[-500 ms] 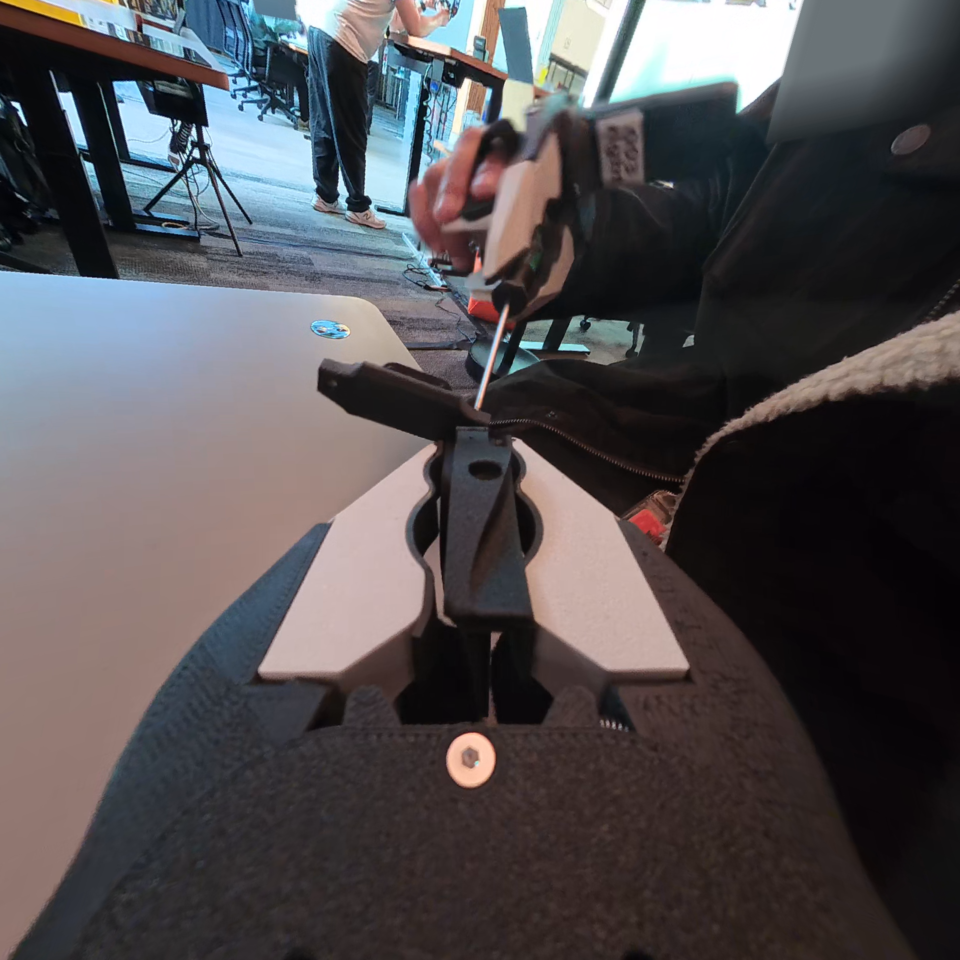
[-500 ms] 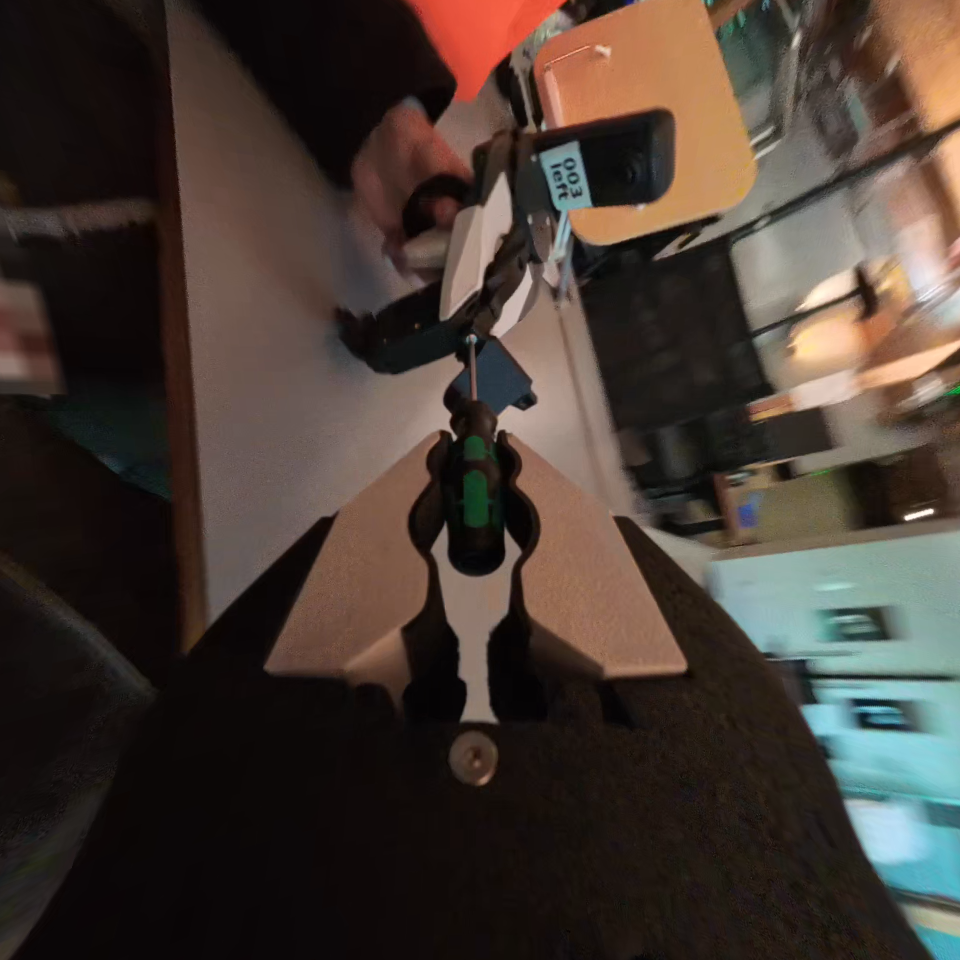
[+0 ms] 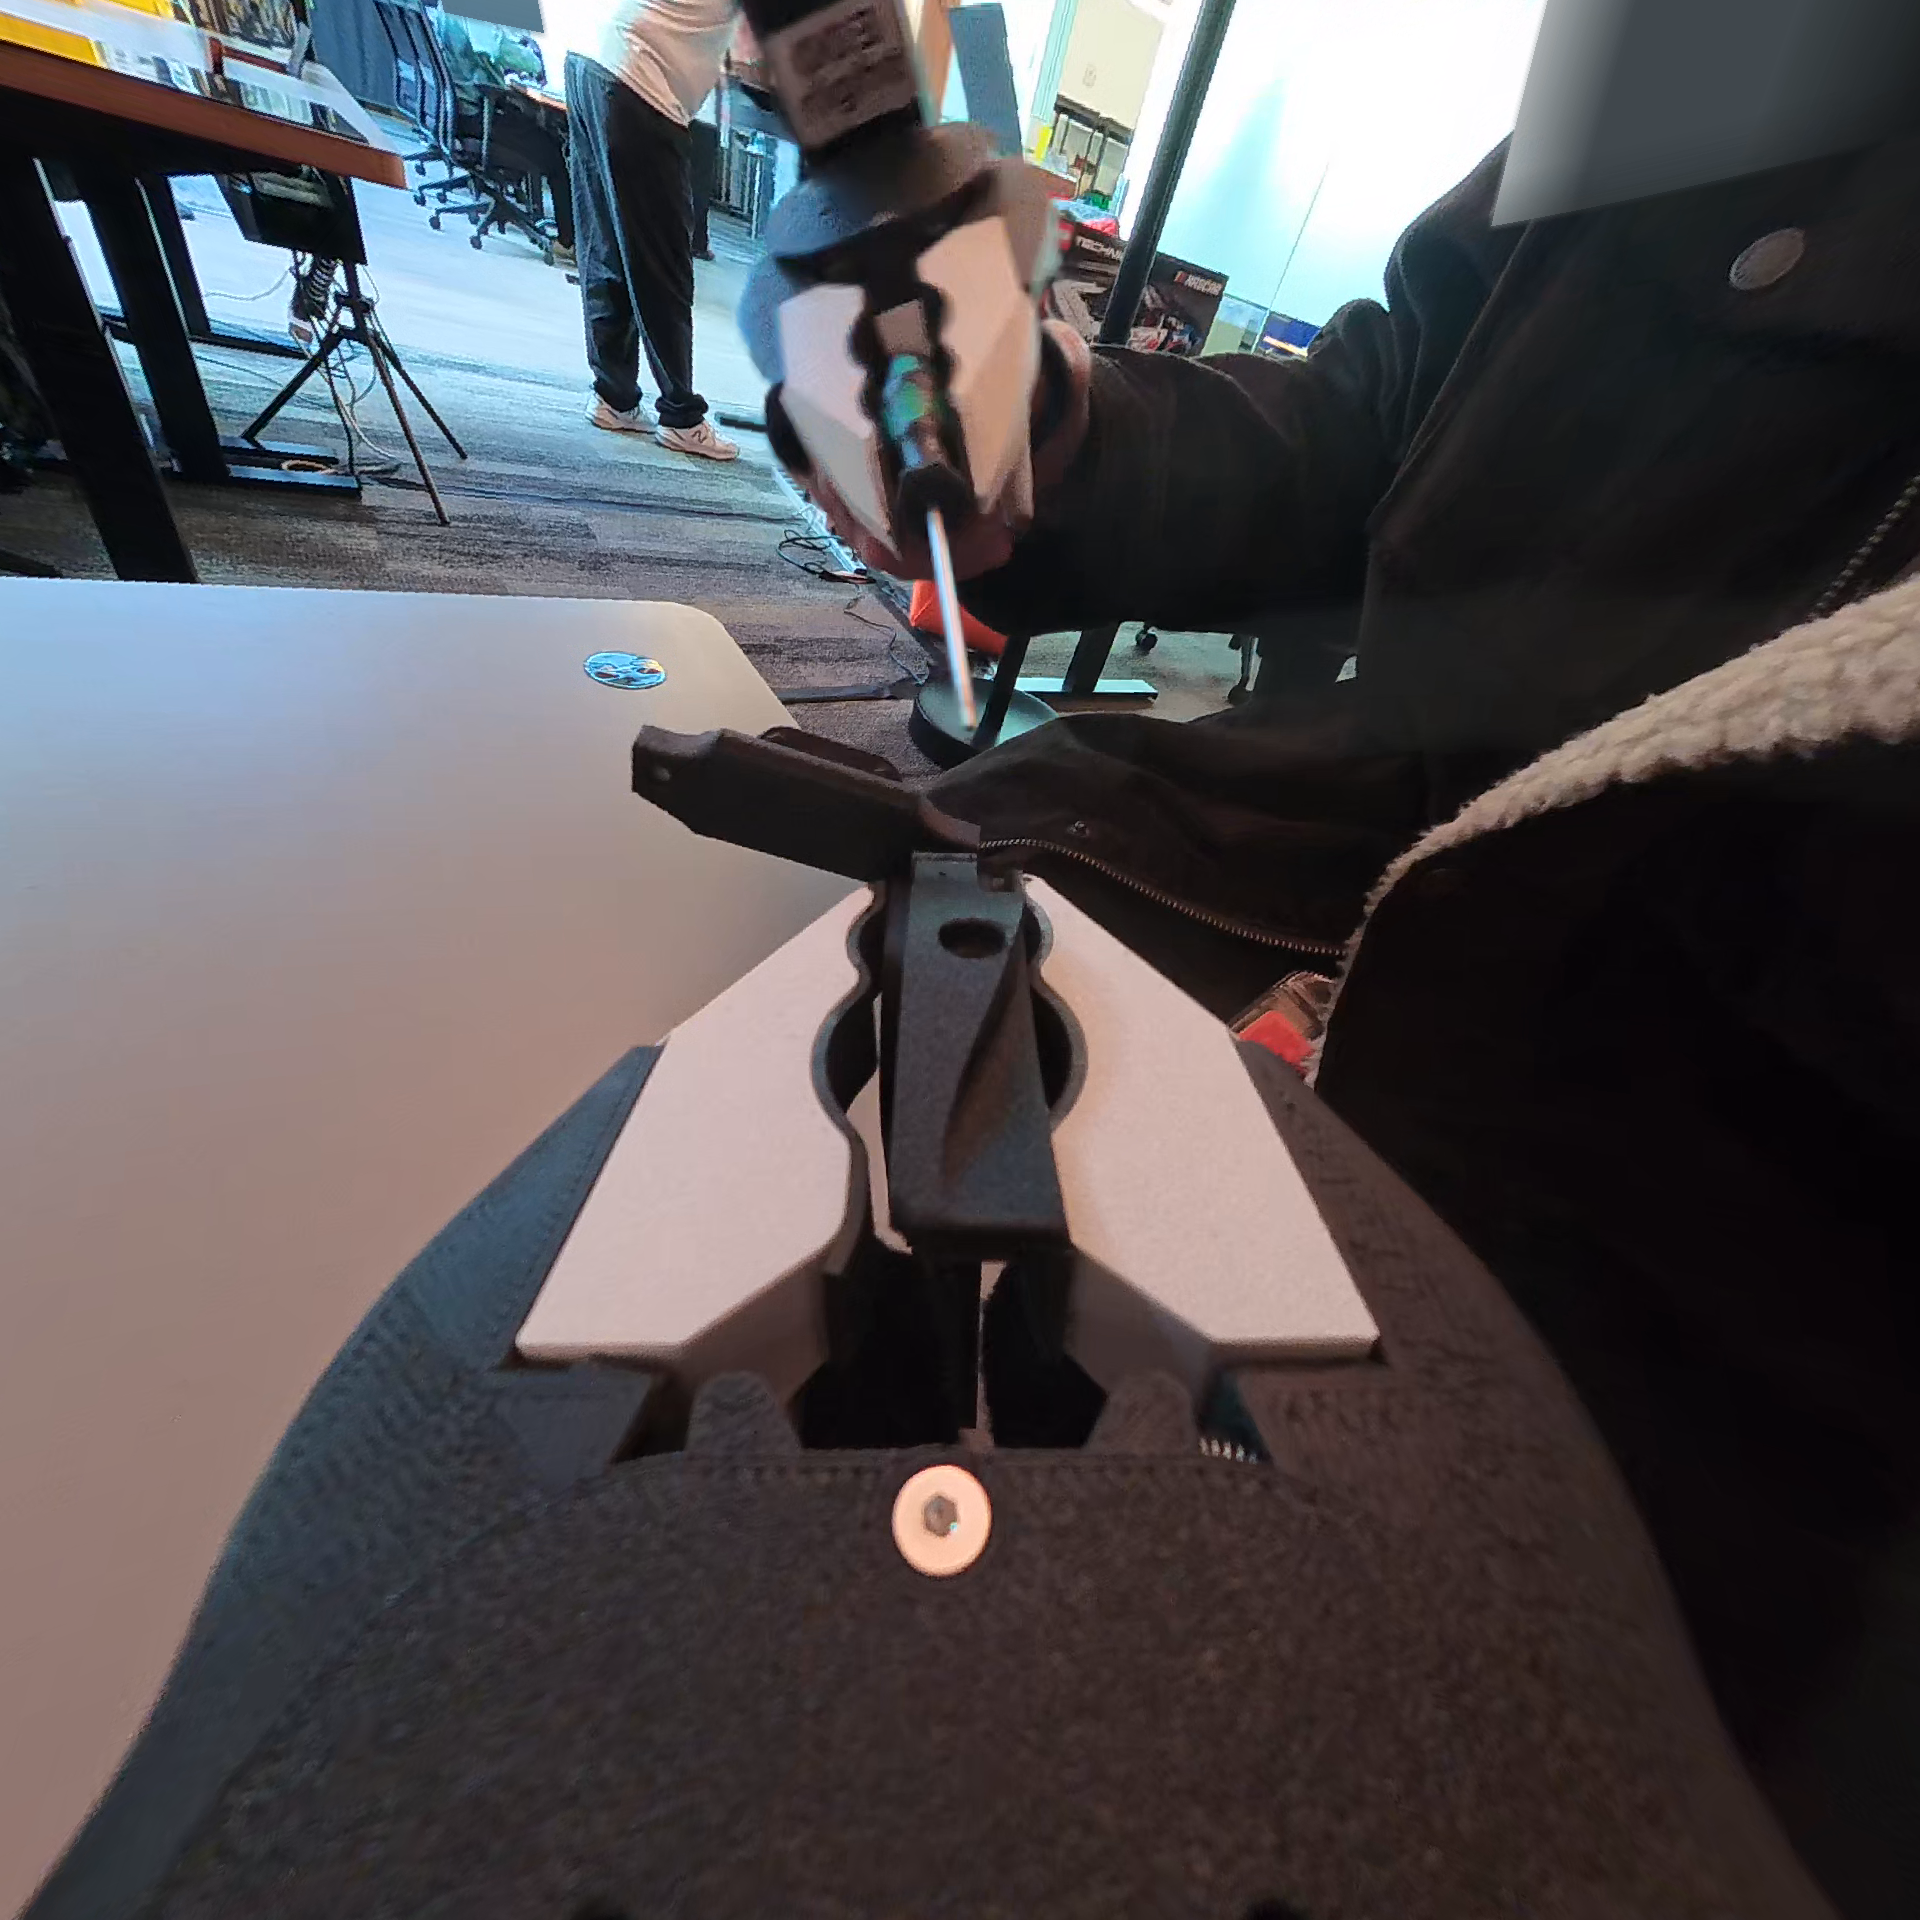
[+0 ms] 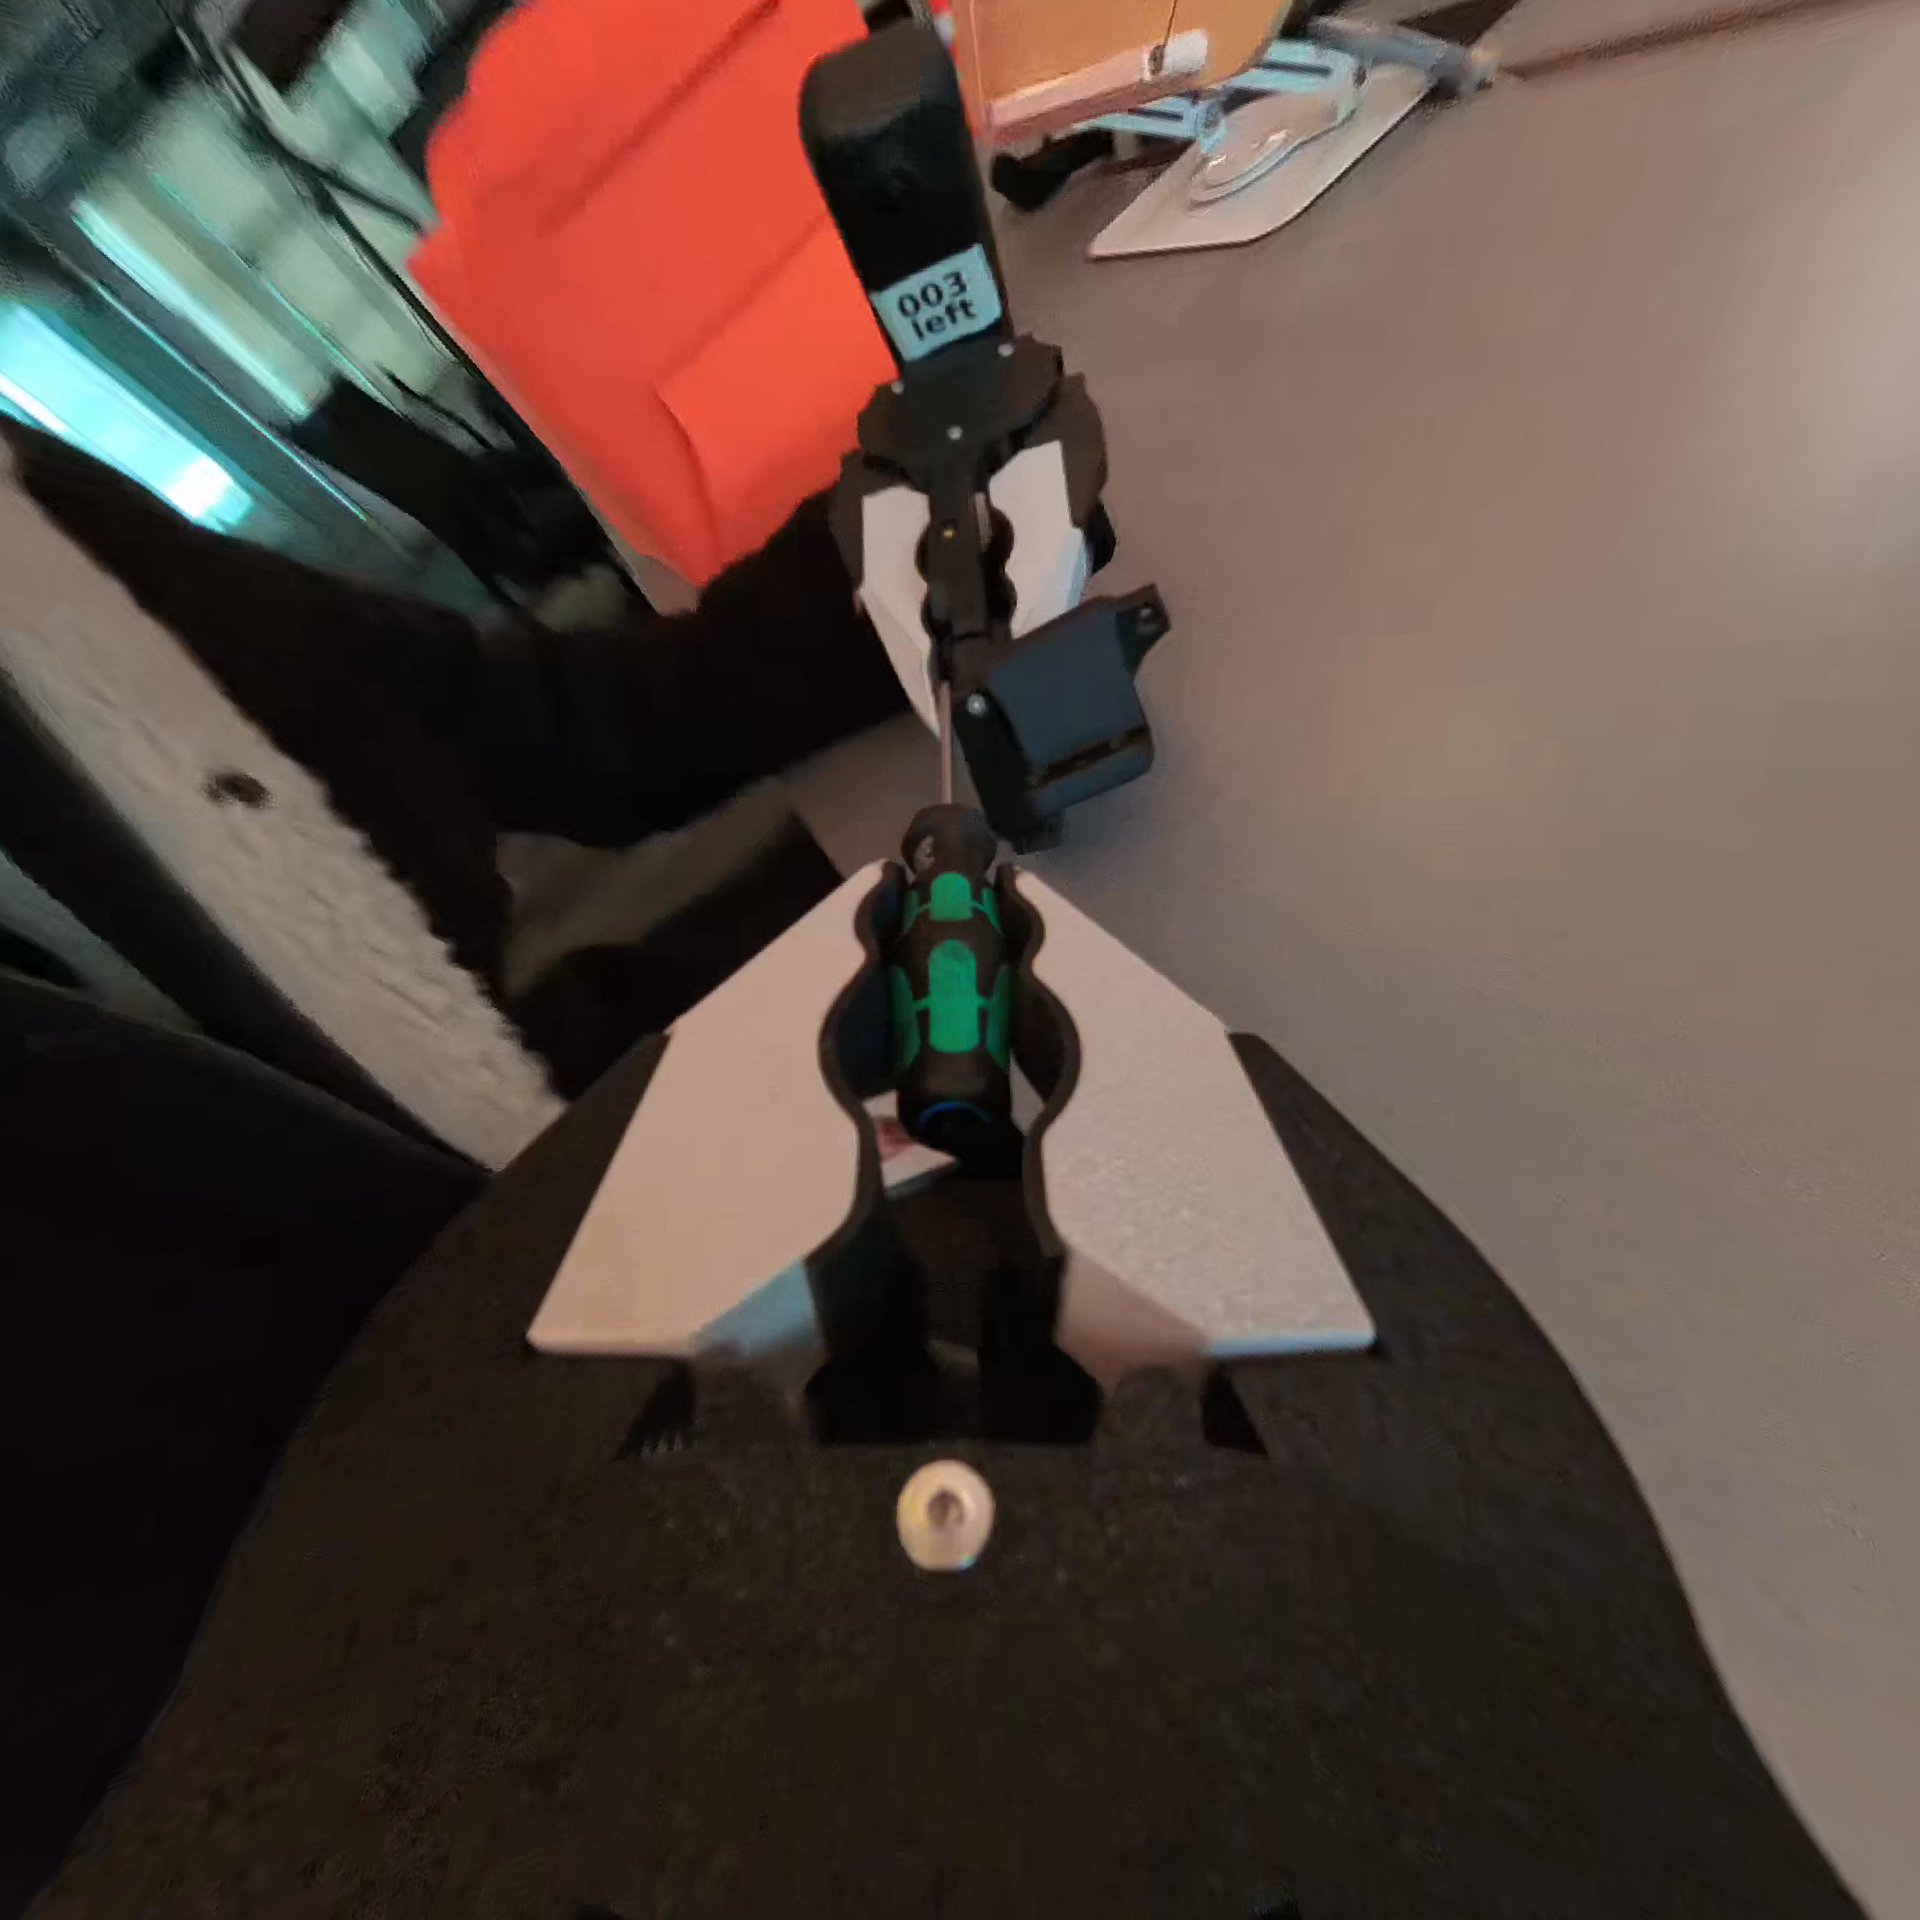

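My left gripper (image 3: 961, 914) is shut on a black printed plastic part (image 3: 966, 1060) whose boxy far end (image 3: 769, 795) sticks out to the left over the table corner. My right gripper (image 4: 951, 904) is shut on a green and black screwdriver (image 4: 951, 997). In the left wrist view the right gripper (image 3: 914, 416) hangs above and beyond the part, its screwdriver shaft (image 3: 951, 623) pointing down at it; the tip sits just above the part. In the right wrist view the left gripper (image 4: 966, 582) faces me, holding the black part (image 4: 1060, 717), with the shaft reaching up to it.
A pale grey table (image 3: 312, 935) lies at the left. A person in a dark jacket with a fleece collar (image 3: 1558, 727) fills the right. Beyond are carpet, a tripod (image 3: 353, 364), a desk (image 3: 156, 125), a standing person (image 3: 634, 208) and an orange chair (image 4: 644, 260). Tip to tip, the grippers are about 10 centimeters apart.
The right gripper has swung up and turned, so the screwdriver now points more steeply down at the part. The right wrist view has rotated strongly. The left gripper has kept hold of the part.
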{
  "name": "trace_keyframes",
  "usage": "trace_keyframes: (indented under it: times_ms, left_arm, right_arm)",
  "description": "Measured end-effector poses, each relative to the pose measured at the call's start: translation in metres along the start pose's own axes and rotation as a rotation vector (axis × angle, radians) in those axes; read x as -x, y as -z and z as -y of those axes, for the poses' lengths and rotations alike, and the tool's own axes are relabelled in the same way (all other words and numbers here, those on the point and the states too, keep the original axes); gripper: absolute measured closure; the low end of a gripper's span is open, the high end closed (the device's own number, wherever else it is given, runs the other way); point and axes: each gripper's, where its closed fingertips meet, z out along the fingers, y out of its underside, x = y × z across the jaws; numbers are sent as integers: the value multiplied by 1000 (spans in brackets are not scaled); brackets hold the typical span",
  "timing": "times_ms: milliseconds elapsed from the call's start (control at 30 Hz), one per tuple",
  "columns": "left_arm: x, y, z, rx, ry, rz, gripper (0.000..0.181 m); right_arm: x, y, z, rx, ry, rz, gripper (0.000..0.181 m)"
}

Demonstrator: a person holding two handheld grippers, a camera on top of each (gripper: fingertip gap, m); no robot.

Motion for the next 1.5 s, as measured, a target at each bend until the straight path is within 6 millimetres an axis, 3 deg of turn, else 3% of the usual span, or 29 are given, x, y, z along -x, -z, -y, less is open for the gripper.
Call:
trace_keyframes:
  times_ms: [100, 300, 900, 1033, 1200, 1267, 1333, 1367, 1500]
  left_arm:
    - [0, 0, 0, 1, -2, 2, 160]
    - [0, -1, -1, 4, 4, -1, 160]
    - [1, -2, -2, 9, 5, 7, 160]
    - [2, -2, -5, 26, 13, 10, 160]
    - [6, -6, -15, 75, 18, 32, 160]
    - [6, -6, -12, 57, 28, 25, 160]
    - [4, -8, -11, 45, 33, 12, 160]
    - [4, -9, -12, 52, 29, 15, 160]
    - [1, -3, 0, -18, 43, -21, 160]
  right_arm:
    - [-8, -2, -3, 4, -61, -13, 165]
    - [-5, -14, -10, 38, -82, -4, 165]
    - [-7, -14, -8, 33, -35, -46, 165]
    - [-6, -15, -9, 48, 165, -122, 164]
    - [-4, -18, -14, 147, 663, -286, 164]
    - [5, -21, -7, 109, 929, -313, 165]
    - [26, -26, 3, -35, 1117, -270, 164]
    - [34, -28, 4, -76, 1164, -255, 164]
    - [33, -26, 10, -69, 1164, -295, 164]
